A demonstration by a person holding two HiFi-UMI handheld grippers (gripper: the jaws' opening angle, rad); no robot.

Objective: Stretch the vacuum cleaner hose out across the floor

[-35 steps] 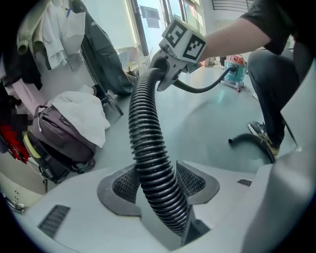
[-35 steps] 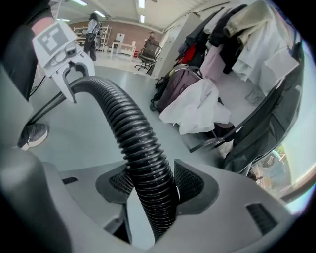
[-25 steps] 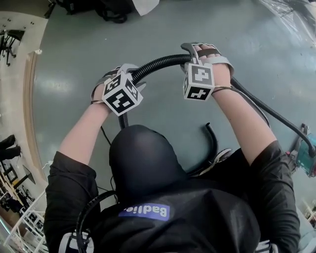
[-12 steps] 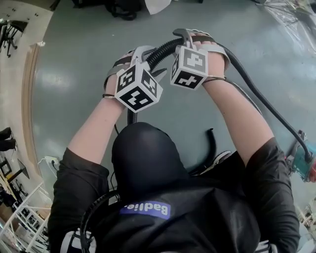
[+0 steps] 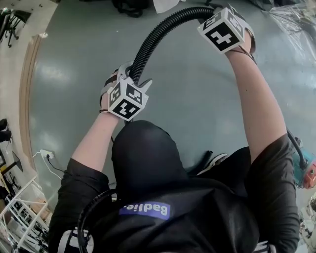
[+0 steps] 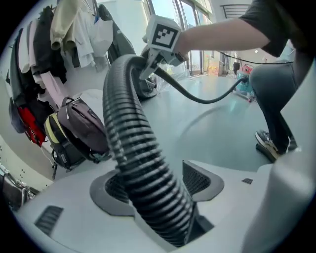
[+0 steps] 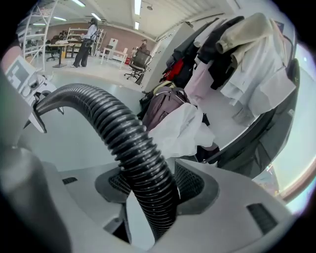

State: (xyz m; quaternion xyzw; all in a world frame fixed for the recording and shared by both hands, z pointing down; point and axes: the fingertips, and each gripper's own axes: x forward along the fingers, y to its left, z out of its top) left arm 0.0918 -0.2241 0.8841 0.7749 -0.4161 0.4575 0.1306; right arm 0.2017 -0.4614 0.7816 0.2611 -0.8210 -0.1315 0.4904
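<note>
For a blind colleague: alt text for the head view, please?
Seen from above, a person holds a black ribbed vacuum hose arching between two grippers over a grey floor: left gripper near the body, right gripper stretched far forward, both with jaws opening around it.

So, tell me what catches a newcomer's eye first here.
A ribbed black vacuum hose arches above the grey floor from the left gripper, held close in, to the right gripper, reached far forward. It lies between both grippers' jaws, which are opening. Hanging coats crowd the background.
</note>
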